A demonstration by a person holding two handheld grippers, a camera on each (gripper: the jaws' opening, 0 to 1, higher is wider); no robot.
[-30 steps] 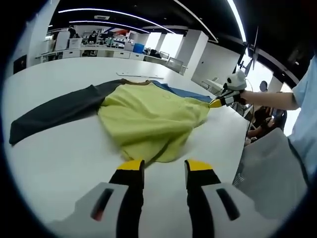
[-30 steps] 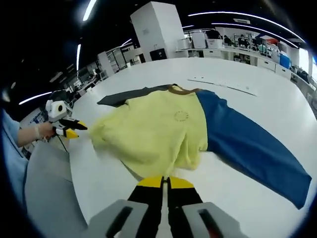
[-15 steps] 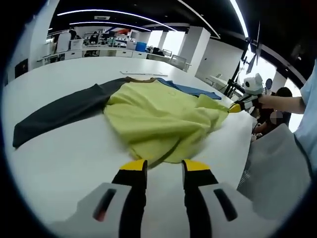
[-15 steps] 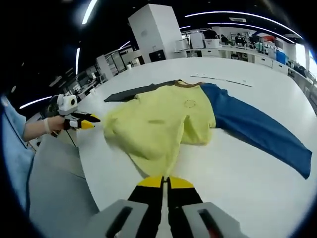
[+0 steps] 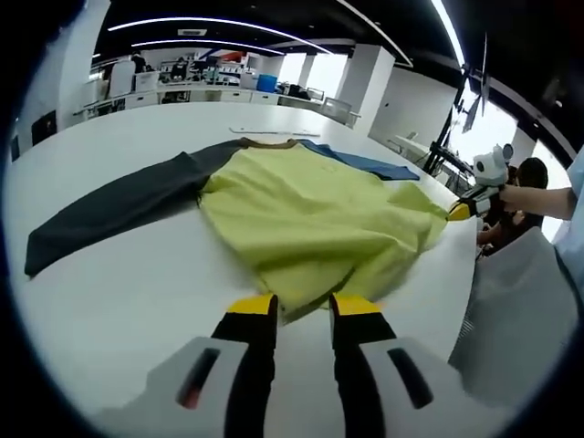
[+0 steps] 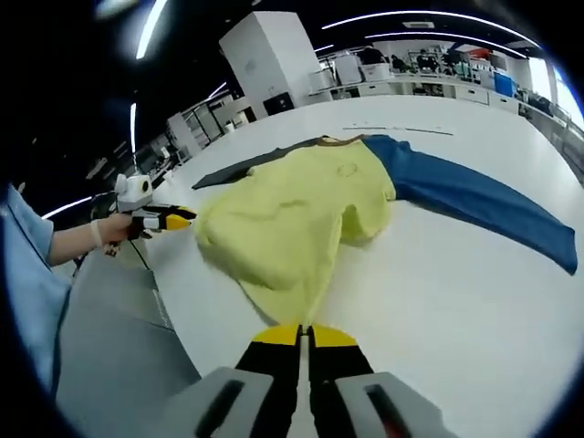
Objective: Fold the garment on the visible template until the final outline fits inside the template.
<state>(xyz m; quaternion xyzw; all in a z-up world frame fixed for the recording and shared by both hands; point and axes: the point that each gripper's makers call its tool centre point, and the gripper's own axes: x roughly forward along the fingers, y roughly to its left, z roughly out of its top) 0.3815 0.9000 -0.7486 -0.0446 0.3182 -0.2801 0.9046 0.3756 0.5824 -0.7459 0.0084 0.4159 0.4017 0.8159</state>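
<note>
My left gripper (image 5: 303, 308) sits low over the white table (image 5: 109, 292), its yellow-tipped jaws parted with the near hem of the garment (image 5: 310, 224) lying just at the tips. My right gripper (image 6: 304, 336) has its jaws pressed together, pinching the yellow hem where it reaches them. Beyond, the yellow body spreads flat across the table, a dark grey sleeve (image 5: 109, 214) stretching to one side and a blue sleeve (image 6: 484, 205) to the other.
</note>
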